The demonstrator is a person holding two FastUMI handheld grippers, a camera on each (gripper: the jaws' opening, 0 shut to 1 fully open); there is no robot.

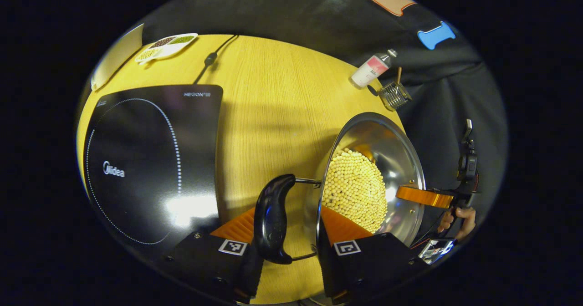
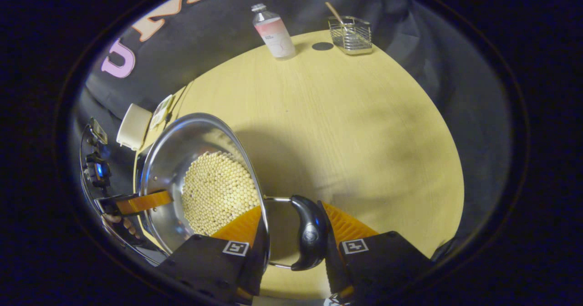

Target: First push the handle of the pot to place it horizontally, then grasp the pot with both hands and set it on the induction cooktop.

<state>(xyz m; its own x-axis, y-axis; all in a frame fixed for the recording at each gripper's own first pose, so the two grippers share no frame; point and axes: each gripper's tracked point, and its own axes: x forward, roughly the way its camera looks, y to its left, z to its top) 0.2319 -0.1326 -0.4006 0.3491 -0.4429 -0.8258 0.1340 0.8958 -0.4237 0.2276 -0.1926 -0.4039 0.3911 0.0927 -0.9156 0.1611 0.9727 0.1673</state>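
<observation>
A steel pot [image 1: 387, 151] holding pale yellow beans [image 1: 355, 192] sits between both grippers. My left gripper [image 1: 287, 219] is shut on the pot's black side handle [image 1: 273, 219], with one finger outside the handle and the other inside the pot wall. Left of it lies the black induction cooktop [image 1: 150, 160]. In the right gripper view, my right gripper [image 2: 291, 215] is shut the same way on the opposite black handle [image 2: 309, 235] of the pot [image 2: 182, 151]. Each gripper shows across the pot from the other, right gripper [image 1: 423, 196] and left gripper [image 2: 136, 203], each with a hand behind it.
A bottle [image 2: 274, 32], a dark cap [image 2: 322, 46] and a wire basket [image 2: 350, 35] stand at the far edge of the wooden table [image 2: 355, 128]. A dish of grains [image 1: 168, 45], a white board [image 1: 116, 60] and the cooktop's cord [image 1: 210, 59] lie beyond the cooktop.
</observation>
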